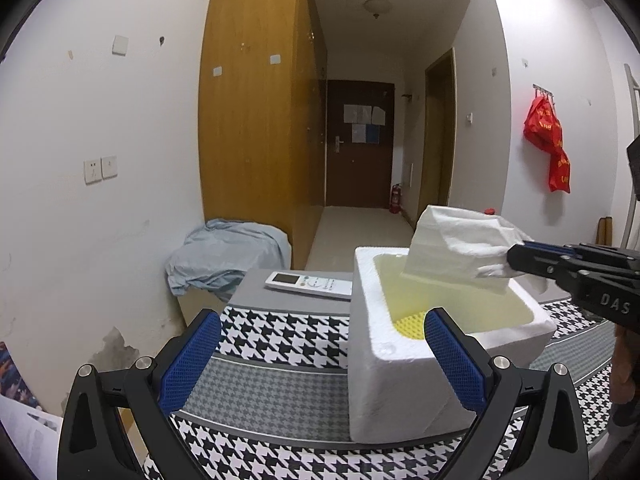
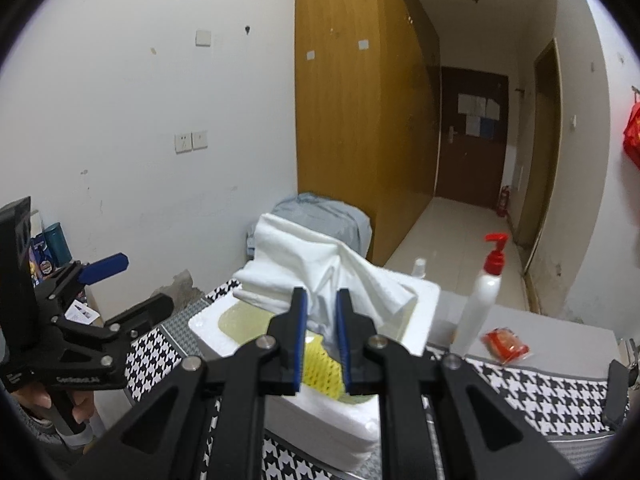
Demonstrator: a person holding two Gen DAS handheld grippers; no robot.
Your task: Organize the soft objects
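A white foam box (image 1: pixel 404 364) stands on the houndstooth-covered table (image 1: pixel 280 344); a yellow mesh object (image 1: pixel 410 326) lies inside it. My right gripper (image 2: pixel 322 304) is shut on a folded white towel (image 2: pixel 316 268) and holds it tilted over the box's opening (image 2: pixel 244 320). In the left wrist view the towel (image 1: pixel 452 248) hangs above the box's far right side, pinched by the right gripper (image 1: pixel 514 260). My left gripper (image 1: pixel 320 340) is open and empty, near the box's front left; it also shows in the right wrist view (image 2: pixel 120 280).
A white remote control (image 1: pixel 310 284) lies on the table behind the box. A white pump bottle with a red top (image 2: pixel 482 300) and a red packet (image 2: pixel 506 344) sit to the right. A blue-grey cloth heap (image 1: pixel 224 256) lies beyond the table, beside a wooden wardrobe (image 1: pixel 256 120).
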